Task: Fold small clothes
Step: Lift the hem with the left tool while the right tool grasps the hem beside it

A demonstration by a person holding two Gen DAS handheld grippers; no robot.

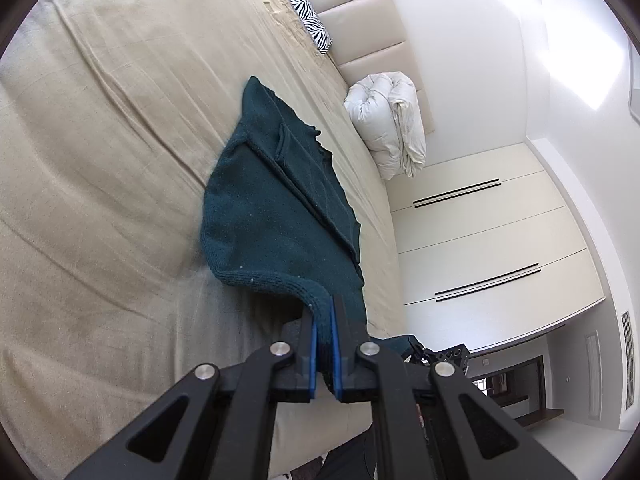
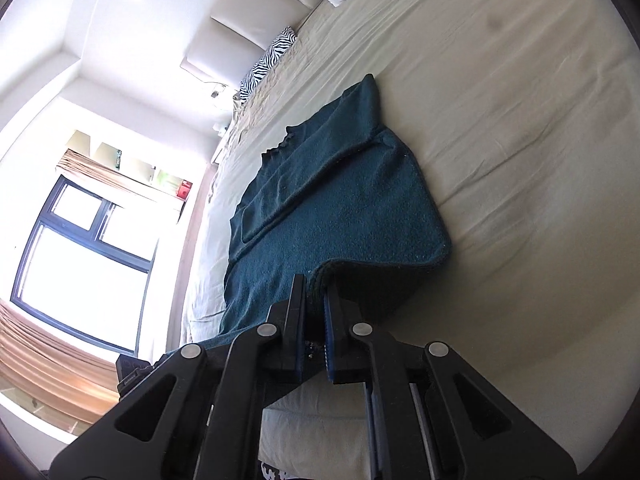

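The left claw (image 1: 324,320) and right claw (image 2: 316,300) are each clamped on the near hem of the dark green knit sweater (image 1: 276,200), whose long axis runs straight ahead across the bed (image 1: 100,160) toward the headboard (image 1: 360,20).

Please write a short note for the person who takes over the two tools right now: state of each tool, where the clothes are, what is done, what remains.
Left tool: shut on the near hem of the green sweater.
Right tool: shut on the same hem, at its other corner.
The sweater lies on the beige bed sheet, near hem lifted, one sleeve already folded across the body.
Left: bring the hem toward the collar, release, smooth.
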